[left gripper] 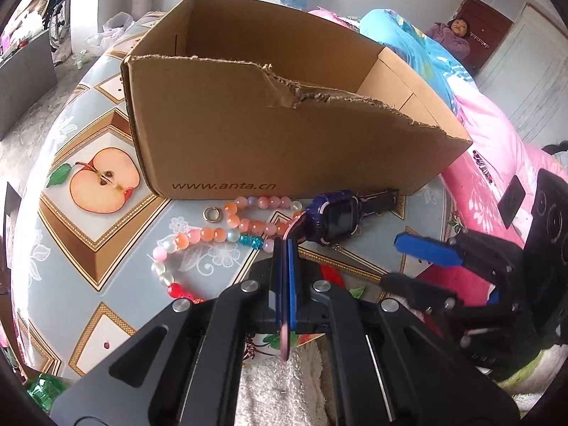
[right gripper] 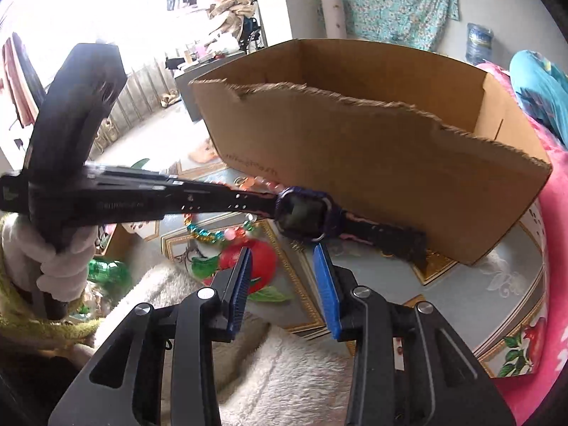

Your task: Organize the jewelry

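Note:
A purple smartwatch (left gripper: 333,220) with a dark strap lies just in front of the open cardboard box (left gripper: 248,135). My left gripper (left gripper: 287,243) is shut on the strap's pink near end. In the right wrist view, that gripper (right gripper: 261,200) reaches in from the left, holding the strap beside the watch (right gripper: 305,213). My right gripper (right gripper: 282,248) stands open just short of the watch face, with nothing between its blue pads; it also shows as the right gripper (left gripper: 390,259) at the right. A string of pink, orange and white beads (left gripper: 213,234) and a gold ring (left gripper: 212,214) lie on the table to the left.
The round table has a fruit-print cover (left gripper: 103,184). A white fluffy cloth (right gripper: 284,372) lies at its near edge and a green plastic bottle (left gripper: 42,390) just off its near left. A bed with pink bedding (left gripper: 497,149) flanks the right side. A person (left gripper: 458,35) sits far back.

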Tool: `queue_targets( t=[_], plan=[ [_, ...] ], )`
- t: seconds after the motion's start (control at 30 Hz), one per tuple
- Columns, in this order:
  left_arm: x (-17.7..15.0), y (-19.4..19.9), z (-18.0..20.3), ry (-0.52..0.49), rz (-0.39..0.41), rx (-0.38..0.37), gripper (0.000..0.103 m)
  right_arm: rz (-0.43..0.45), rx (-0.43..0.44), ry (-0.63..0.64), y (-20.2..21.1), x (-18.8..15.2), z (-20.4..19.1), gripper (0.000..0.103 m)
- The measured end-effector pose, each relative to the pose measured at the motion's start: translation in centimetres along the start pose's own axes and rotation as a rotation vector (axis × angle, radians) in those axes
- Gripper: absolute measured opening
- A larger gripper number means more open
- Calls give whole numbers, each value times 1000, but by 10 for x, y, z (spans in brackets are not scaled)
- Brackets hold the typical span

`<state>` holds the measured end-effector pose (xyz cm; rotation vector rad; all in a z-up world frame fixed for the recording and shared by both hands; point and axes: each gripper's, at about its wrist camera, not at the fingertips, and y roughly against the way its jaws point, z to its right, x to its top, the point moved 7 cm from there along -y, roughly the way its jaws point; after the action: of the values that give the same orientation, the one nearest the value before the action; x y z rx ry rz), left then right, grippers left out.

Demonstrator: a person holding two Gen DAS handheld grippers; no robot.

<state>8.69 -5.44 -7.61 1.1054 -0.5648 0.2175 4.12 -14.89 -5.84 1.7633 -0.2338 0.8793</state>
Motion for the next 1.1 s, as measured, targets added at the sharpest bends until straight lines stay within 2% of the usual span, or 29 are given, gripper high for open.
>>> queue_targets(
  t=[0.07, 0.23, 0.3, 0.6, 0.83, 0.93, 1.1],
  plan=[
    [0, 0, 1, -2, -4, 0, 2, -9, -11, -9, -10, -7, -5, 34],
    [3, -1, 4, -3, -9, 2, 2, 18, -55, -154, -22, -4, 12, 32],
    [3, 0, 4, -1, -8, -3, 2, 17, -62, -195, -28, -4, 15, 28],
    [2, 8, 6, 20, -4, -49, 2, 30, -140, -267, -44, -5, 5, 16],
    [1, 14, 12, 28, -3, -88, 2, 44, -149, -384, -48, -5, 12, 14],
    [0, 16, 15, 35, -5, -105, 2, 39, -140, -413, -51, -5, 12, 6],
    [0, 19, 17, 41, -3, -122, 2, 41, -122, -438, -47, -10, 21, 3]
  ],
)
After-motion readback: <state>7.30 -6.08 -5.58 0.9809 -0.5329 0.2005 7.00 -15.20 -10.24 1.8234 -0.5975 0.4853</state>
